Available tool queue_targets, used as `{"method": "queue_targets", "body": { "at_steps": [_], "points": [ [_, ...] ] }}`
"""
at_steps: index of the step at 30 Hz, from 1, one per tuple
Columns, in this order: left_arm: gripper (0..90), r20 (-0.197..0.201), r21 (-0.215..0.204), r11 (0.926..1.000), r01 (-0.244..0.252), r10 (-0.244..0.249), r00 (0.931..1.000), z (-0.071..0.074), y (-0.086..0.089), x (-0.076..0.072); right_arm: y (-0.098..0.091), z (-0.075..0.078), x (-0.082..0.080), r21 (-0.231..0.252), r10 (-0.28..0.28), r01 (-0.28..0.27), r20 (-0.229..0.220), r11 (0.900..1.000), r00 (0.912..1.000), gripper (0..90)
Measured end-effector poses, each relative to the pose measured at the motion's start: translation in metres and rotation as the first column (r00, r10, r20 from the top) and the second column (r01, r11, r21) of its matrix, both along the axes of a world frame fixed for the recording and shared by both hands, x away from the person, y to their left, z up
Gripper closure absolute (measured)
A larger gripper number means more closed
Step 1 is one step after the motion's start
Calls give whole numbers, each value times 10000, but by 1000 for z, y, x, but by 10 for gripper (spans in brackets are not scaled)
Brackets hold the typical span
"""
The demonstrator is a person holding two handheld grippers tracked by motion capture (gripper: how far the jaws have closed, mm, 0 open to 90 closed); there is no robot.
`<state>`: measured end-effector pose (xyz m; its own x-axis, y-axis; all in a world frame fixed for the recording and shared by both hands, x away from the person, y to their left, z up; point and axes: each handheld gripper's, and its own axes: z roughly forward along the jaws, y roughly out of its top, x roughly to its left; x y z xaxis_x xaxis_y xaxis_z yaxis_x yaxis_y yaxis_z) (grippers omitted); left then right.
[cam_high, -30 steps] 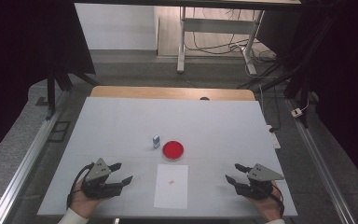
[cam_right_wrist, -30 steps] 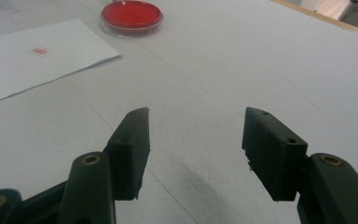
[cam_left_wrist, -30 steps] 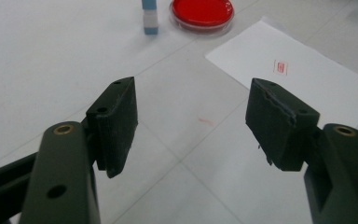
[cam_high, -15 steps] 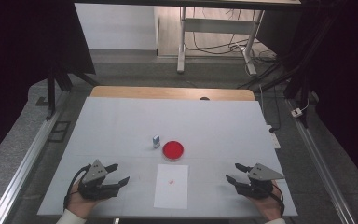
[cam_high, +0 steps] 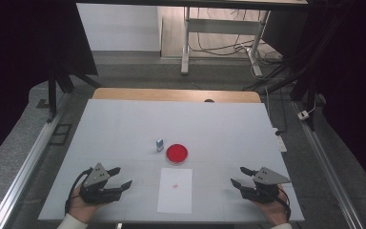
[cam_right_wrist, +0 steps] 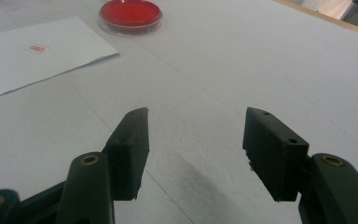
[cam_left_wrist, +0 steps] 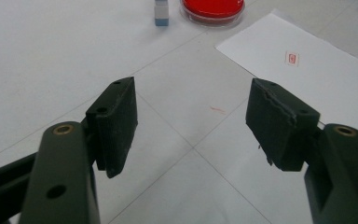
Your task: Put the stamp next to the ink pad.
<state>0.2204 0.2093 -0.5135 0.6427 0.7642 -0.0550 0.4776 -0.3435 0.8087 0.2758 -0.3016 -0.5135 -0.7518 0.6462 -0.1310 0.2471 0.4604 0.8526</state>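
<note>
A round red ink pad [cam_high: 177,153] [cam_left_wrist: 212,8] [cam_right_wrist: 130,15] lies in the middle of the white table [cam_high: 124,129]. Just left of it stands a small blue-and-white stamp block [cam_high: 159,144] [cam_left_wrist: 161,12]. In front of the pad lies a white sheet of paper [cam_high: 175,190] [cam_left_wrist: 317,74] [cam_right_wrist: 23,56] bearing a small red stamp mark [cam_high: 175,185] [cam_left_wrist: 292,58] [cam_right_wrist: 36,48]. My left gripper [cam_high: 117,178] [cam_left_wrist: 191,116] rests at the near left of the table, open, nothing between its jaws. At the near right my right gripper [cam_high: 240,176] [cam_right_wrist: 195,144] rests open and empty, pointing toward the sheet.
A wooden strip [cam_high: 176,95] runs along the table's far edge. Metal rails [cam_high: 24,167] flank both sides of the table. Beyond it stand a metal frame's legs [cam_high: 186,43] and loose cables [cam_high: 267,57] on the floor. A small red smudge [cam_left_wrist: 217,109] marks the tabletop near the left gripper.
</note>
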Motion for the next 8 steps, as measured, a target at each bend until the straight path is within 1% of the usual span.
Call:
{"method": "queue_targets", "body": {
  "at_steps": [8],
  "points": [
    [338, -40, 4, 10000, -24, 24, 10000, 0, 0, 0, 0, 0, 0, -15, -5, 5, 7, 10000, 10000, 404]
  ]
}}
